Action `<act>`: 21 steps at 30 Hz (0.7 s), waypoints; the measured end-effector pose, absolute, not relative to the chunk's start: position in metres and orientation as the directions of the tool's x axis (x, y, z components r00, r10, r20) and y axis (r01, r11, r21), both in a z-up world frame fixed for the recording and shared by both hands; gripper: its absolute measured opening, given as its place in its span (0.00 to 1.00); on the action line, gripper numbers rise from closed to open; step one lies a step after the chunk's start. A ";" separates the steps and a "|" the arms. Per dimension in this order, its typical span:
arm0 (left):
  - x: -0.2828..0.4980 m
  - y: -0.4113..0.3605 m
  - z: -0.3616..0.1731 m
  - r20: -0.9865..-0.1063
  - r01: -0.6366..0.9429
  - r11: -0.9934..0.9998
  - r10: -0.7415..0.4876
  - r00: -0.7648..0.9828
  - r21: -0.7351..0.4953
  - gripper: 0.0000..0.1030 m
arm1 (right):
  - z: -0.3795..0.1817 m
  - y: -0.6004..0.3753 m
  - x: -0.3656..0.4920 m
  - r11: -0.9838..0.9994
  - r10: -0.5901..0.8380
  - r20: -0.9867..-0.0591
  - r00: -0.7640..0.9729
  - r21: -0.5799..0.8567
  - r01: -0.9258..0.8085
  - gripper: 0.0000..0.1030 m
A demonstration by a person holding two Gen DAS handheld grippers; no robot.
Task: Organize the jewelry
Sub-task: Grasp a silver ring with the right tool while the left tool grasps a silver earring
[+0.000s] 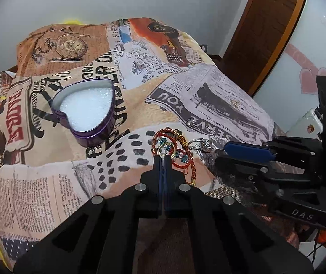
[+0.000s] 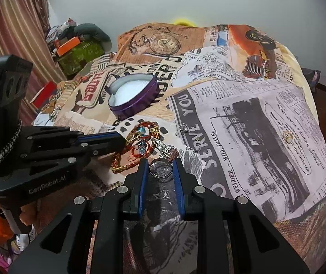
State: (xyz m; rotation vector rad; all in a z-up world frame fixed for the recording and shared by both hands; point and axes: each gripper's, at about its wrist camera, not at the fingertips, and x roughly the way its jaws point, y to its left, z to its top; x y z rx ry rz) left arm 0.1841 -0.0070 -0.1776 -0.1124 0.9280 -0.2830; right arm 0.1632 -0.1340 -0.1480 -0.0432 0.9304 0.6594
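A purple heart-shaped tin lined with white foam lies open on the bed. In front of it sits a tangle of red braided bracelets with blue beads and gold pieces. My left gripper is shut at the tangle's near edge, its tips pinching a thin gold hoop. My right gripper is shut on a plain silver ring, held flat between its blue pads just right of the tangle. A stone-set silver ring lies beside it.
Loose pieces lie on the newspaper-print bedsheet: a silver earring, a hook earring and a small gold ring. Boxes and clutter stand at the left; a wooden door is at the right.
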 end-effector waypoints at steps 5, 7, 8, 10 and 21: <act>0.177 0.003 -0.167 -0.751 0.170 0.956 -0.292 0.592 -0.238 0.00 | -0.142 -0.131 0.155 0.802 0.502 -0.750 0.431 0.218 -0.556 0.19; 0.174 0.005 -0.163 -0.746 0.172 0.956 -0.293 0.598 -0.237 0.00 | -0.143 -0.131 0.153 0.803 0.495 -0.753 0.433 0.207 -0.559 0.19; 0.173 0.005 -0.162 -0.748 0.180 0.954 -0.299 0.592 -0.239 0.00 | -0.143 -0.131 0.152 0.802 0.496 -0.754 0.431 0.207 -0.561 0.19; 0.173 0.004 -0.162 -0.753 0.184 0.954 -0.301 0.585 -0.238 0.01 | -0.144 -0.133 0.151 0.804 0.495 -0.754 0.433 0.208 -0.557 0.19; 0.192 -0.022 -0.170 -0.782 0.233 0.945 -0.323 0.533 -0.231 0.25 | -0.143 -0.148 0.157 0.822 0.492 -0.744 0.452 0.227 -0.522 0.19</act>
